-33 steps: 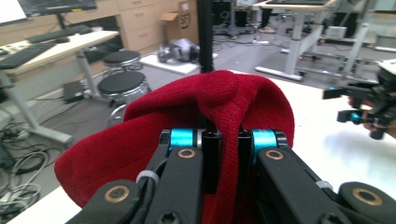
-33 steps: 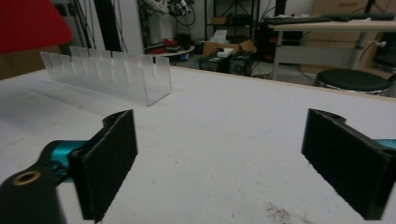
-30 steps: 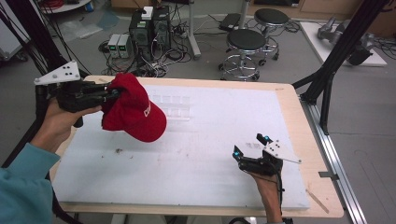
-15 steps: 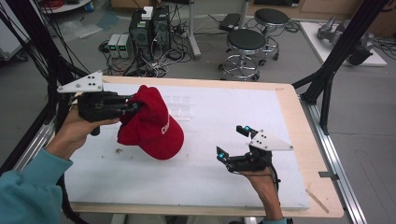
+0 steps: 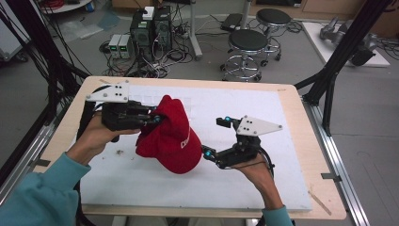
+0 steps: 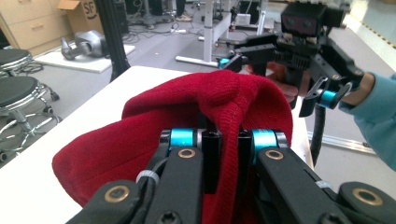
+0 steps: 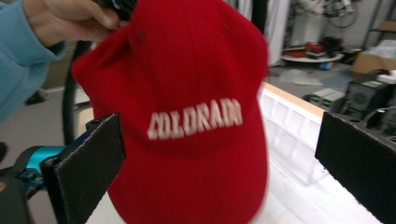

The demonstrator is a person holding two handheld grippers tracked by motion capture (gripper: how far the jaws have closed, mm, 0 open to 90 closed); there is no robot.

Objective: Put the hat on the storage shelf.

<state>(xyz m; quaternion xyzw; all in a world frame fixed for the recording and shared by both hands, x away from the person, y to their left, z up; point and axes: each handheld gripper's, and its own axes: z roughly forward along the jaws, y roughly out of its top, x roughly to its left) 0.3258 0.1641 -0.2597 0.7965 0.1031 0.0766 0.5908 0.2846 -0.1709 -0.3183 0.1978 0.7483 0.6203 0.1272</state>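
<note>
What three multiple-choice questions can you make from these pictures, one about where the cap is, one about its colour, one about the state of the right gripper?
1. Where is the red cap?
A. Lifted above the white mat, hanging from the left gripper
B. Lying flat on a stool
C. On the floor beside the table

2. What colour are the letters on the cap's front?
A. Black
B. White
C. Yellow

3. How does the right gripper stand?
A. Shut on the cap's brim
B. Shut on nothing
C. Open, with the cap in front of its fingers

Answers:
1. A, since the left gripper view has red fabric pinched between that gripper's closed fingers and the high view has the cap raised off the mat.
2. B, as the right gripper view shows white letters on the red front.
3. C, as its fingers stand wide apart there, pressing nothing.
</note>
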